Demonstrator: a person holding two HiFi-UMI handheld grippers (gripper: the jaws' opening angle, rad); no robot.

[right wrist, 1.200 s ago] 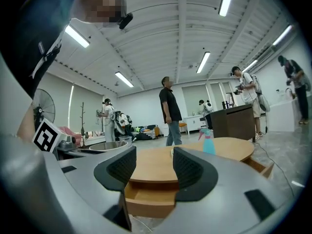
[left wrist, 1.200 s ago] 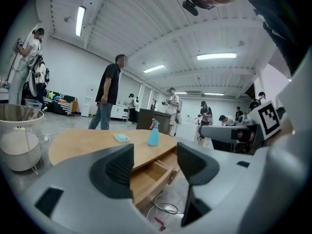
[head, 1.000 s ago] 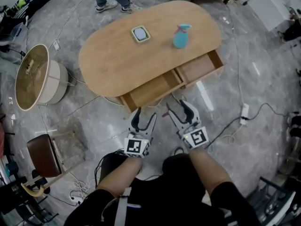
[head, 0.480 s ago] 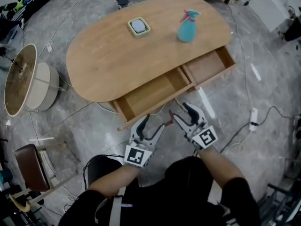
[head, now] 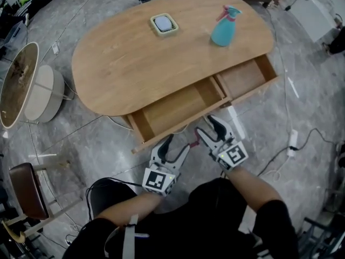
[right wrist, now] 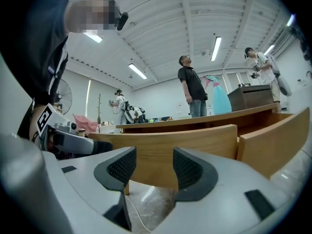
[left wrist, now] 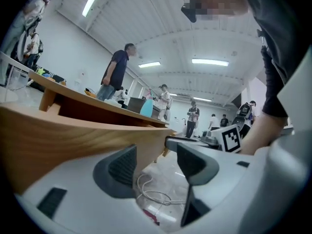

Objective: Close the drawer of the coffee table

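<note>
Head view: both drawers of the oval worktop (head: 124, 63) stand open. The left tool (head: 175, 146) and right tool (head: 207, 128) hover just before the left drawer (head: 178, 108).

Left gripper view: jaws moderately apart, empty, close beside the drawer front (left wrist: 73, 135).

Right gripper view: jaws likewise apart, empty, facing that front.

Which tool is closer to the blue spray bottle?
Right. The right tool is in front of the table, down and slightly left of the spray bottle. The left tool is beside it, farther left and farther from the bottle.
</note>
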